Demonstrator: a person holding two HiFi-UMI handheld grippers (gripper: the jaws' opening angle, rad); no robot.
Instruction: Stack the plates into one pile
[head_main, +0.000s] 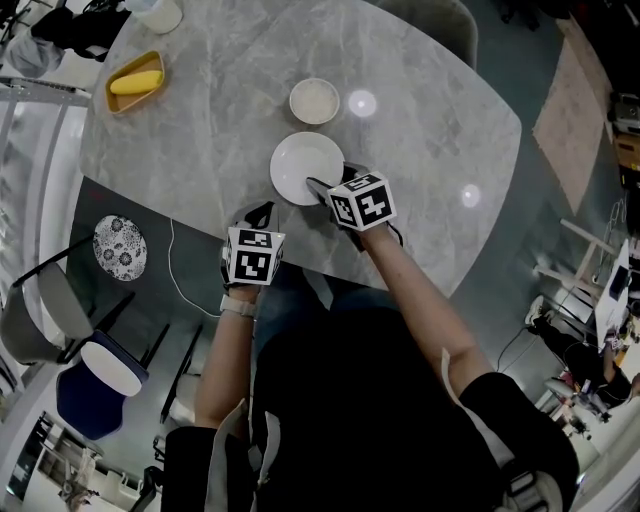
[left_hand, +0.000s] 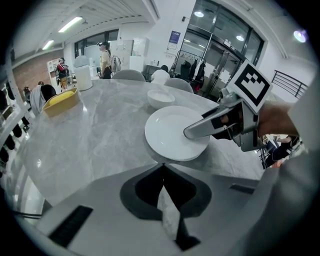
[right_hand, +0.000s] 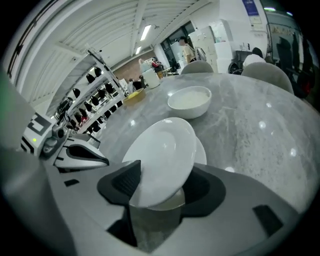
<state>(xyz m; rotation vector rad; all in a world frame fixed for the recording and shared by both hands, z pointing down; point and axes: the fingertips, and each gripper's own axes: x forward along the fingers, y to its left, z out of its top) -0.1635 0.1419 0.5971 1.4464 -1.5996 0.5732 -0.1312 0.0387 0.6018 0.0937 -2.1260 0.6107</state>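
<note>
Two white plates sit mid-table. The upper plate (right_hand: 165, 150) tilts over the lower plate (right_hand: 201, 153), whose rim peeks out on the right. In the head view they read as one white disc (head_main: 303, 165). My right gripper (right_hand: 160, 186) is open, with the tilted plate's near rim between its jaws and leaning toward the left pad; it shows at that rim (head_main: 318, 186). A small white bowl-like dish (head_main: 314, 100) stands just beyond. My left gripper (left_hand: 162, 167) hovers short of the plates (left_hand: 170, 132) near the table's front edge, tips together and empty.
A yellow tray (head_main: 135, 83) holding a yellow item lies at the table's far left. A white container (head_main: 160, 12) stands at the far edge. Below the table's left edge (head_main: 150, 205) are a patterned round seat (head_main: 120, 247), a cable and chairs.
</note>
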